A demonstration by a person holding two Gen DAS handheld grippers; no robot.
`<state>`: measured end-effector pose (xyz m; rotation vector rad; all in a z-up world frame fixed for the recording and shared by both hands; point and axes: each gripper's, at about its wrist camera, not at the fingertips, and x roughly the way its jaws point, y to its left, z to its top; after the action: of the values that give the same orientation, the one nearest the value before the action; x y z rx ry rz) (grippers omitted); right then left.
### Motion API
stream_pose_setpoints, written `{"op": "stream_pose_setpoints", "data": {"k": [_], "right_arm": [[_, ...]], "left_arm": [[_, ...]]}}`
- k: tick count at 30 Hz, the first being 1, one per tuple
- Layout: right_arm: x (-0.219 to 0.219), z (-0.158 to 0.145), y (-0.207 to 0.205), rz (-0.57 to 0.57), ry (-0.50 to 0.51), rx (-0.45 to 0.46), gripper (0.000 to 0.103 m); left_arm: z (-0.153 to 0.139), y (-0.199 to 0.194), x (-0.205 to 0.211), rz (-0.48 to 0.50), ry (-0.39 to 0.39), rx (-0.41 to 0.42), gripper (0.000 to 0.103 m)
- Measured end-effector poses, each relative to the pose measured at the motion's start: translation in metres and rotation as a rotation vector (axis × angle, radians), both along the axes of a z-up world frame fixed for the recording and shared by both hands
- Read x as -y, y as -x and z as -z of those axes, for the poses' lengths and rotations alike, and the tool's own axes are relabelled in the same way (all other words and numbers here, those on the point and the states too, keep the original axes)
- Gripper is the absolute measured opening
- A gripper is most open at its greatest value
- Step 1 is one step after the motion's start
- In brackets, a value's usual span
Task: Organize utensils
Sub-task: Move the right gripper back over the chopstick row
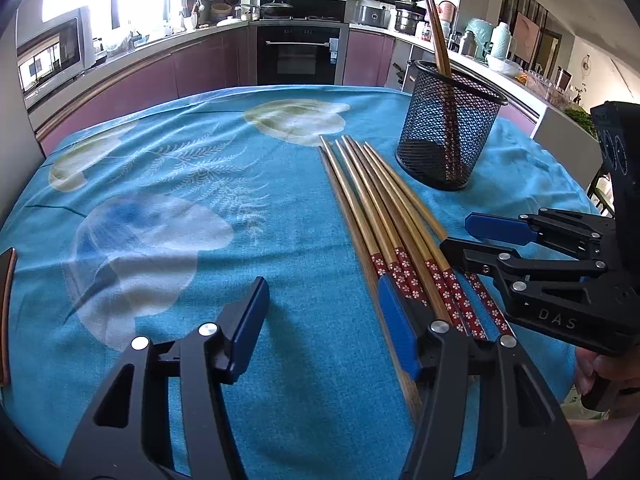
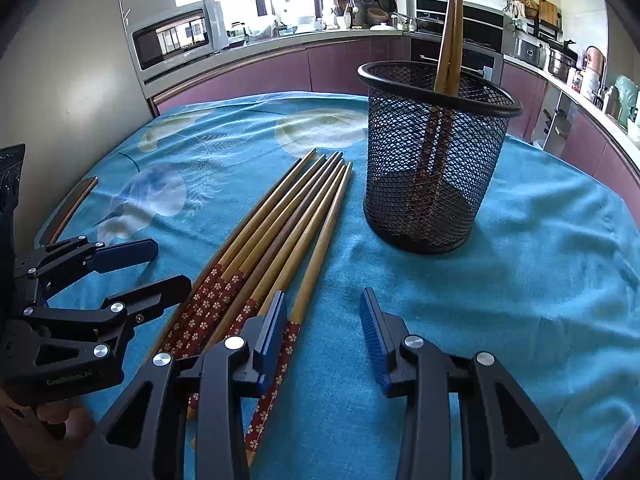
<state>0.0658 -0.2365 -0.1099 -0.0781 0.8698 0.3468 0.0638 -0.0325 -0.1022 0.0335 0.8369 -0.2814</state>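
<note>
Wooden chopsticks [image 2: 280, 224]: lying bunched on blue-clothed worktop [image 2: 520, 280]
Cup [image 2: 432, 152]: mesh, two chopsticks inside
Left tool [image 1: 324, 320]: half-wide, empty
Right tool [image 2: 324, 324]: narrower, empty, beside bunch

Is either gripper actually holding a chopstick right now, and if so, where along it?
Neither. The left gripper and right gripper both stand open beside the loose chopsticks on the tablecloth, near their red patterned ends, pads clamping nothing.
</note>
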Motion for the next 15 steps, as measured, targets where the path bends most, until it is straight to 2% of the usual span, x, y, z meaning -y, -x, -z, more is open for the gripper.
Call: {"op": "stream_pose_setpoints", "data": {"k": [3, 15], "right_arm": [[-0.0014, 0.0000, -0.0015, 0.002, 0.002, 0.000, 0.037], [-0.0025, -0.0008, -0.0016, -0.005, 0.009, 0.002, 0.037]], "left_arm": [[-0.0006, -0.0003, 0.0006, 0.014, 0.015, -0.006, 0.045], [0.0010, 0.0033, 0.0037, 0.049, 0.026, -0.010, 0.045]]}}
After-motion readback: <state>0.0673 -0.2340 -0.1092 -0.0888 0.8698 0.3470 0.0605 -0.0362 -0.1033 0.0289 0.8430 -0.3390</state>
